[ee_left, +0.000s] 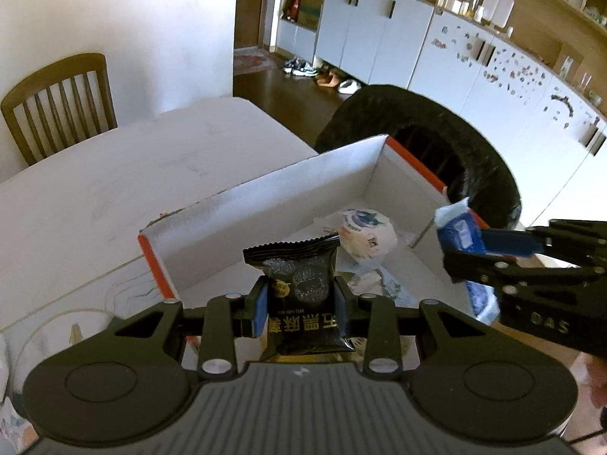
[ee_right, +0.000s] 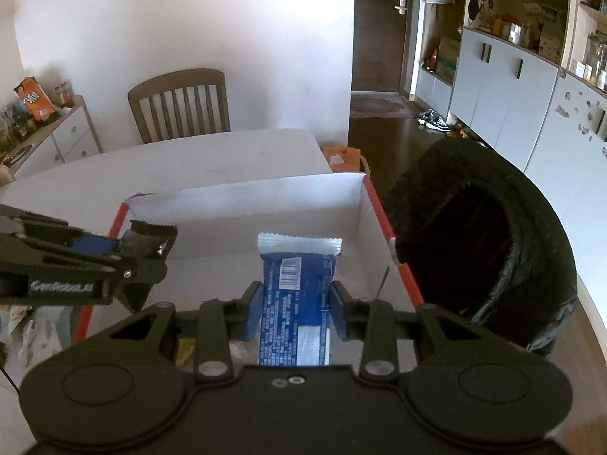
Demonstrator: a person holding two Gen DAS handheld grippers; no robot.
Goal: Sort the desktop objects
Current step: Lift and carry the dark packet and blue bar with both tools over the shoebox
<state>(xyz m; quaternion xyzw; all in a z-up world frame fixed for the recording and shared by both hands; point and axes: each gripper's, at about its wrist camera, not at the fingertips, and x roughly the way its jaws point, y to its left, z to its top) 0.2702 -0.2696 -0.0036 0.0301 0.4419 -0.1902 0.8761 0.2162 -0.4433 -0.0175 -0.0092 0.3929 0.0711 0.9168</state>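
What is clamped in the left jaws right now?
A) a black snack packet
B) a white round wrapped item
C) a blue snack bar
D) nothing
A: in the left wrist view the left gripper is shut on the black snack packet, over the white box.

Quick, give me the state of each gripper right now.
Left gripper: shut on the black snack packet, over the white box.
Right gripper: shut on the blue snack packet, over the same box.
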